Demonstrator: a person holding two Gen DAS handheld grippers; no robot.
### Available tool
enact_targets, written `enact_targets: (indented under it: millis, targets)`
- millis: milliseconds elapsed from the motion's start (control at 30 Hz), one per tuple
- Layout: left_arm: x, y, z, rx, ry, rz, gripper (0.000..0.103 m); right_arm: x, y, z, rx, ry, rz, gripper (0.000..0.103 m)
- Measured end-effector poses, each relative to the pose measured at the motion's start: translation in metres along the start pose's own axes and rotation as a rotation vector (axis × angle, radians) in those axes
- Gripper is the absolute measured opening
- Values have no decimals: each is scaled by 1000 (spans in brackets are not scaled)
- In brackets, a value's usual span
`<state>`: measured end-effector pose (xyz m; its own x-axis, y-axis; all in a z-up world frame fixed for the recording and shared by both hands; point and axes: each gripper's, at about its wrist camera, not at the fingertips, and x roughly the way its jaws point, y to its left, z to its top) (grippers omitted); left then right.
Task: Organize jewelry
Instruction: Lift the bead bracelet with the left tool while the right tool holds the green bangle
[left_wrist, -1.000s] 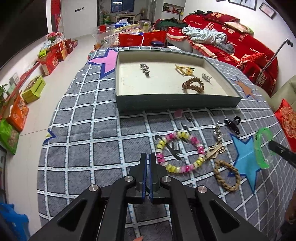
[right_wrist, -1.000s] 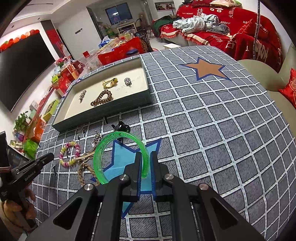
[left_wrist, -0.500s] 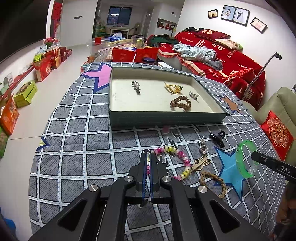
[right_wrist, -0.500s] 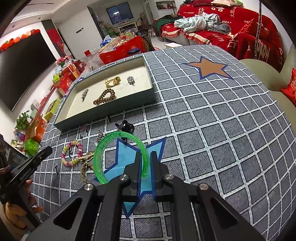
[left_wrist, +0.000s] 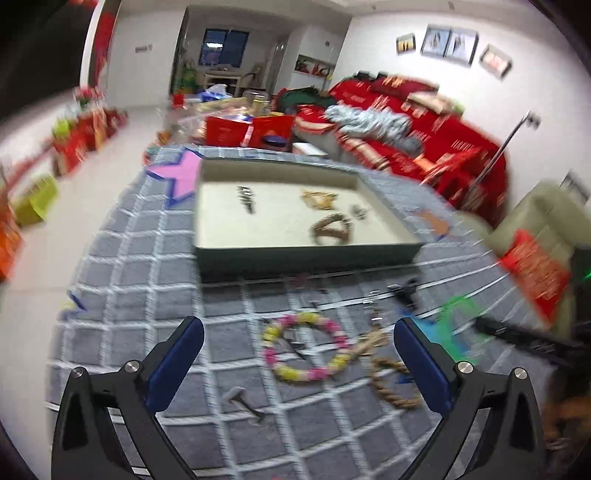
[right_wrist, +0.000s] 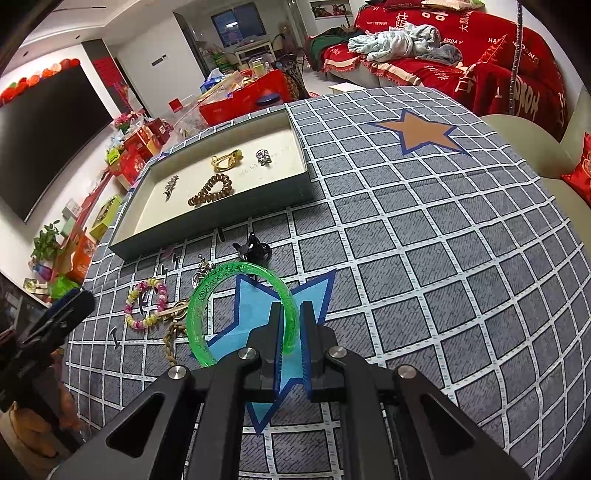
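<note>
My right gripper (right_wrist: 291, 317) is shut on a green bangle (right_wrist: 207, 295) and holds it above the grey checked table. My left gripper (left_wrist: 297, 332) is open wide and empty, above a pink and yellow bead bracelet (left_wrist: 332, 363) that also shows in the right wrist view (right_wrist: 146, 302). A braided rope bracelet (left_wrist: 391, 384), a black hair claw (right_wrist: 253, 249) and small clips lie near it. The green-walled tray (right_wrist: 207, 221) at the back holds a brown coil hair tie (right_wrist: 212, 190), a gold piece (right_wrist: 225, 160) and two silver pieces. The left wrist view is blurred.
The table cloth has a blue star (right_wrist: 266, 314) under the bangle and an orange star (right_wrist: 417, 133) at the far right. A red sofa (right_wrist: 461, 55) and red boxes (right_wrist: 240, 99) stand beyond the table. A dark clip (left_wrist: 242, 400) lies near my left fingers.
My left gripper has opened wide from shut and the left view has swung and blurred. My right gripper still holds the green bangle, moved slightly towards the tray.
</note>
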<state>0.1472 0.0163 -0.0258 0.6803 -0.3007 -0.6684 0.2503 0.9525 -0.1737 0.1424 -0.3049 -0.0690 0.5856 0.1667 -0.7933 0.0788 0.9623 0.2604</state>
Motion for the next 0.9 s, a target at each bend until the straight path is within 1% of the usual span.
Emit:
enact_targets:
  millis: [33, 100, 133, 233, 333, 367, 500, 633, 667, 700, 767, 800, 833, 867, 900]
  targets:
    - [8, -4, -1, 30, -8, 74, 103, 0, 0, 0, 2, 0, 2, 9]
    - [22, -10, -1, 54, -6, 190, 103, -1, -2, 0, 5, -1, 3, 9]
    - [30, -10, -1, 51, -2, 217, 103, -1, -2, -1, 7, -1, 3, 9]
    - [55, -9, 0, 43, 31, 195, 103, -2, -2, -1, 5, 0, 4, 9]
    - [90, -10, -5, 40, 119, 176, 103, -3, -3, -1, 4, -1, 6, 9]
    - [99, -11, -6, 35, 137, 168, 103, -3, -3, -2, 3, -1, 7, 9]
    - [128, -8, -5, 3, 180, 139, 103, -3, -2, -2, 4, 1, 10, 9]
    - [150, -1, 1, -22, 226, 155, 103, -4, -1, -3, 4, 1, 12, 9]
    - [162, -1, 0, -20, 247, 165, 103, -4, -1, -3, 3, 1, 12, 9]
    - [162, 0, 5, -16, 256, 167, 103, -3, -1, -2, 4, 2, 12, 9]
    - [173, 2, 5, 6, 271, 177, 103, -3, 0, -4, 3, 4, 15, 9]
    - [169, 1, 7, 14, 274, 175, 103, -2, 1, -4, 2, 5, 15, 9]
    - [176, -1, 5, 25, 287, 166, 95, -2, 3, -6, 2, 7, 16, 9]
    - [178, -4, 3, 39, 295, 169, 90, -2, 3, -6, 2, 9, 17, 9]
    - [176, -10, 4, 56, 286, 174, 88, -1, 4, -5, 1, 10, 18, 9]
